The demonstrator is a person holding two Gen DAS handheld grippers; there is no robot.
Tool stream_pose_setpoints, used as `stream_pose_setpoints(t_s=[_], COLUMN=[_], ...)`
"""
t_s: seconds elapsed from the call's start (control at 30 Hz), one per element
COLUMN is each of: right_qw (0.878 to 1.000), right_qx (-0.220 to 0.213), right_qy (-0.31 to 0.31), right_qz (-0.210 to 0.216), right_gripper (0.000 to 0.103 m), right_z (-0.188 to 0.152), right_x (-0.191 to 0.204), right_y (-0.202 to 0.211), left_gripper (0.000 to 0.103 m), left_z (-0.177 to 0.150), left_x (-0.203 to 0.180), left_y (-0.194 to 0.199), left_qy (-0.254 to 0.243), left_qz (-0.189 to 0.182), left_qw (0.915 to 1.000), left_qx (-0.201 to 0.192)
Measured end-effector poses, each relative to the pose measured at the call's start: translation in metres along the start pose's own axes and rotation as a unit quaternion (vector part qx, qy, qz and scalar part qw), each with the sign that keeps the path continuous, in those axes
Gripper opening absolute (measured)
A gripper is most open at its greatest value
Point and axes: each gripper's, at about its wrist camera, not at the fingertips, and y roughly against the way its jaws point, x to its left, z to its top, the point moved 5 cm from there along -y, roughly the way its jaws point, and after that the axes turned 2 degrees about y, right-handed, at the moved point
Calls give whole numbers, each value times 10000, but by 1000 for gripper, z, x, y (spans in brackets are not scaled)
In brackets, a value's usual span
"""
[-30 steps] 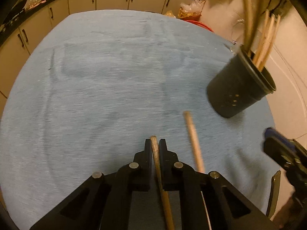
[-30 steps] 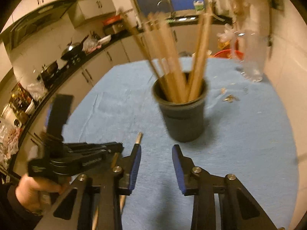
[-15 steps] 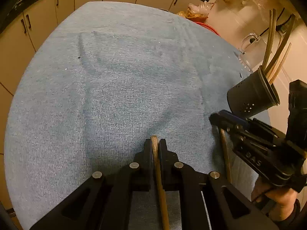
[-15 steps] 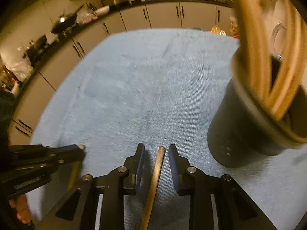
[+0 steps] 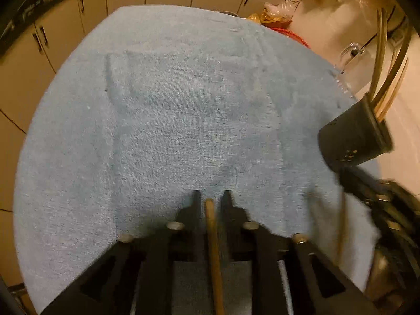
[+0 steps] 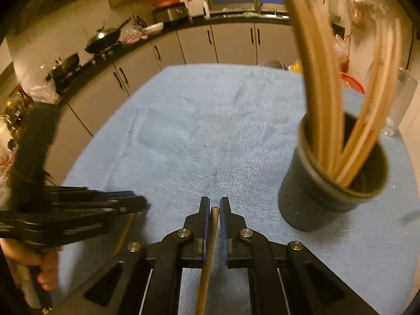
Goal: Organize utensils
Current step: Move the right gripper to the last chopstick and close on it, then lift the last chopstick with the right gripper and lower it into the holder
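Note:
Two wooden chopsticks are held over a blue towel (image 5: 157,131). My left gripper (image 5: 211,193) is shut on one chopstick (image 5: 214,236), which runs back between its black fingers. My right gripper (image 6: 214,200) points down at the towel, its blue pads closing tight on the second chopstick (image 6: 210,249). A black perforated holder (image 6: 328,197) with several long chopsticks (image 6: 323,92) stands right of the right gripper, apart from it. In the left wrist view the holder (image 5: 351,136) is at the far right. The left gripper (image 6: 144,204) shows blurred at the left of the right wrist view.
A person's hand (image 6: 44,265) grips the left tool. A clear glass jug (image 6: 399,99) and a red basket (image 6: 351,81) sit beyond the holder at the towel's far right. Kitchen cabinets (image 6: 183,44) and a stove with a wok (image 6: 105,36) ring the table.
The right jaws have closed from wide apart onto a chopstick lying on the towel. The holder now sits farther off in the right wrist view. The left gripper kept its grip.

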Motion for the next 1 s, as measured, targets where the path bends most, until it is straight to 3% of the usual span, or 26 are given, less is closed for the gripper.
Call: stream_pose_setpoints(t_s=[0.17, 0.4, 0.73, 1.0], right_qw=[9994, 9963, 9889, 9842], right_qx=[-330, -831, -1461, -1762], right_qy=[18, 35, 92, 88], right_qz=[110, 231, 261, 160], right_gripper=[8, 8, 8, 8], right_z=[1, 3, -2, -1], right_x=[-1, -3, -6, -9], right_y=[40, 101, 184, 222], left_gripper=[7, 7, 7, 6], left_z=[-3, -6, -15, -25], left_x=[-6, -23, -55, -68], left_y=[2, 60, 182, 228], left_qy=[120, 34, -517, -738], left_qz=[44, -225, -621, -741], left_qw=[9999, 9972, 9788, 9672], left_qx=[-96, -710, -1883, -2315])
